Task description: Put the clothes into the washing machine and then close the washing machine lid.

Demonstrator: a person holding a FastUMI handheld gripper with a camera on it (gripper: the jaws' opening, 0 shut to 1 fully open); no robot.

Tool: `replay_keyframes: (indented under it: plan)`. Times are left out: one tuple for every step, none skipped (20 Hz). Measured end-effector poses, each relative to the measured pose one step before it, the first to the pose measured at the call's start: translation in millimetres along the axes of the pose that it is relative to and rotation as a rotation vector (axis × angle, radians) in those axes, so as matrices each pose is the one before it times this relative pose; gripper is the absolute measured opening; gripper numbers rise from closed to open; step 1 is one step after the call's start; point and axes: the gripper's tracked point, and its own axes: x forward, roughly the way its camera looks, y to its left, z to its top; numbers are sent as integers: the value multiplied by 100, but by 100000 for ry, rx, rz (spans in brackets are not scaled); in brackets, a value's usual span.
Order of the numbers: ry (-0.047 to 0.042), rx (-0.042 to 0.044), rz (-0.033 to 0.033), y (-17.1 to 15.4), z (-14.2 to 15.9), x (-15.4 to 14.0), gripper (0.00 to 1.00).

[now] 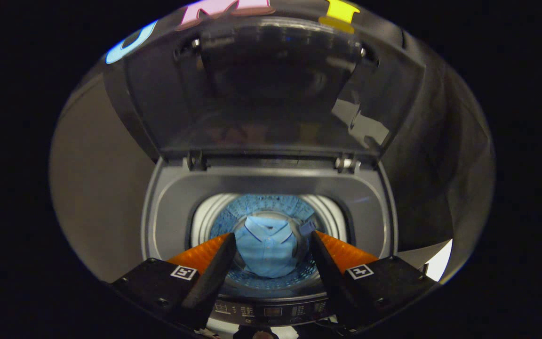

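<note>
Gripper view: hand-held gripper (271, 256) open and empty above blue shirt (266, 252) in drum (271, 280); upright lid (271, 89) may slam if pushed carelessly.

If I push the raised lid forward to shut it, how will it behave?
The lid stands propped open on two hinges at the back of the washing machine, so it will probably swing rigidly. Its glossy panel looks slippery. The gripper is open above the blue shirt in the drum.

Folded blue shirt (267, 249) flat (seemingly) on washing machine drum (271, 209) floor.
</note>
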Motion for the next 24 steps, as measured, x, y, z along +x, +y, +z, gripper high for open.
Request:
replay_keyframes:
  plan:
    - [-3479,-286,-243,-36,1514,-1177,99]
    - [-3042,-127,-675,-86,1514,-962,99]
    - [-3563,30,-130,-36,1530,-764,99]
    - [-3915,138,-129,-47,1704,-759,99]
    - [-3312,408,-15,62,1855,-1058,99]
    - [-3989,711,550,192,1962,-773,99]
    - [-3550,127,-350,-237,1730,-350,99]
    - [-2656,454,-144,-160,1630,-384,99]
    - [-2693,315,22,262,1611,-441,99]
    - [-2333,392,-387,-38,1558,-235,99]
    - [-2339,537,511,9,1024,-328,99]
    - [-1950,-102,150,11,1285,-32,99]
    - [-1383,-286,-779,-182,1174,83,99]
    - [-1608,102,-241,-258,1131,79,99]
    - [-994,806,454,134,737,230,99]
    - [-920,850,1015,164,774,235,99]
    - [-1396,394,-502,-137,736,304,99]
    - [-1252,167,-111,-50,981,29,99]
    - [-492,492,-215,-201,723,701,99]
    - [425,683,58,-160,301,849,99]
    - [83,1065,180,-21,361,679,99]
    - [375,957,357,8,379,739,99]
    - [347,863,181,-15,211,712,99]
    - [189,455,356,-31,200,796,99]
